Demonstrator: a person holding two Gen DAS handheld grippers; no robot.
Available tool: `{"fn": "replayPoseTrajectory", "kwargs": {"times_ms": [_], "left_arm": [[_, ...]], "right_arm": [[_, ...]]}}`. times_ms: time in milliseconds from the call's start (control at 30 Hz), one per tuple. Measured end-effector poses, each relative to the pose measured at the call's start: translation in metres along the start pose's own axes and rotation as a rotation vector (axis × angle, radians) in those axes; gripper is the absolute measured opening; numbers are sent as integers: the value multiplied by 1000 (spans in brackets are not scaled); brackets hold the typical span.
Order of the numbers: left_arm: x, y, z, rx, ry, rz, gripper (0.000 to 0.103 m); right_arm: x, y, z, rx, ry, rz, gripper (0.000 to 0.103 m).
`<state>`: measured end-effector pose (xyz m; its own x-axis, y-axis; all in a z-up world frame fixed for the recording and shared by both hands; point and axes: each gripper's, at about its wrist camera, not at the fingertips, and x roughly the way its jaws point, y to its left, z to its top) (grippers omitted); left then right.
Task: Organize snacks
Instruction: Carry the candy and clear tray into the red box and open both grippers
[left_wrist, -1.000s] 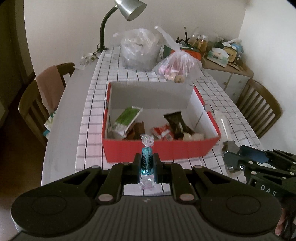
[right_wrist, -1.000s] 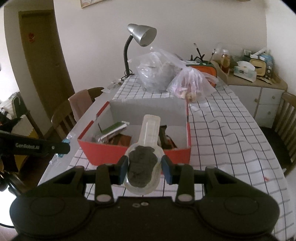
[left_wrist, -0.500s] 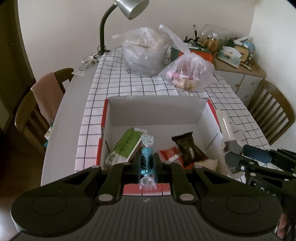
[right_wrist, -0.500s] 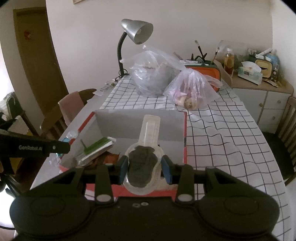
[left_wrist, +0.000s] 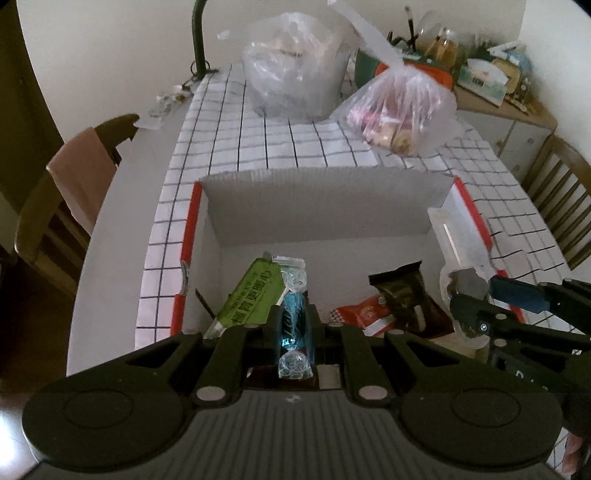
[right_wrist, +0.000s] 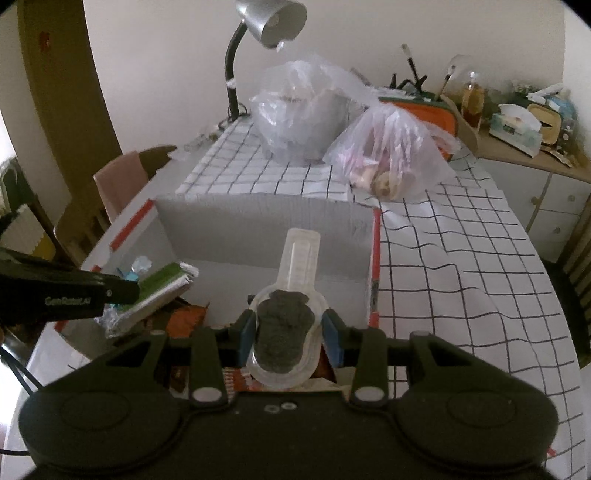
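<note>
My left gripper (left_wrist: 293, 325) is shut on a blue twist-wrapped candy (left_wrist: 293, 325) and holds it over the near left part of the red box (left_wrist: 190, 236). My right gripper (right_wrist: 290, 334) is shut on a clear plastic spoon-shaped pack (right_wrist: 286, 325) with a dark filling, above the box's near right part (right_wrist: 375, 254). Inside the box lie a green packet (left_wrist: 251, 295), a dark brown packet (left_wrist: 404, 291) and a red packet (left_wrist: 364, 317). The right gripper also shows in the left wrist view (left_wrist: 476, 306).
A clear bag of snacks (left_wrist: 399, 110) and a larger clear bag (left_wrist: 295, 66) stand behind the box on the checked cloth (right_wrist: 461, 266). A desk lamp (right_wrist: 273, 22) rises at the back. Wooden chairs (left_wrist: 59, 192) stand at both sides. A cluttered cabinet (right_wrist: 524, 140) is at the right.
Both grippers have moved forward from in front of the box to above its inside, each still holding its snack.
</note>
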<state>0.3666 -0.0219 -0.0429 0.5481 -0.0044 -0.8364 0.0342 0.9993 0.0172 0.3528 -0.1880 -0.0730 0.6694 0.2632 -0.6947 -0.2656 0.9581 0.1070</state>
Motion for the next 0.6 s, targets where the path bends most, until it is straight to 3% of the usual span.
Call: {"fn": "replayPoseTrajectory", "kwargs": {"times_ms": [600], "left_arm": [[49, -8, -3, 47, 101, 6, 12]], "right_arm": [[41, 12, -7, -72, 77, 0, 37]]}}
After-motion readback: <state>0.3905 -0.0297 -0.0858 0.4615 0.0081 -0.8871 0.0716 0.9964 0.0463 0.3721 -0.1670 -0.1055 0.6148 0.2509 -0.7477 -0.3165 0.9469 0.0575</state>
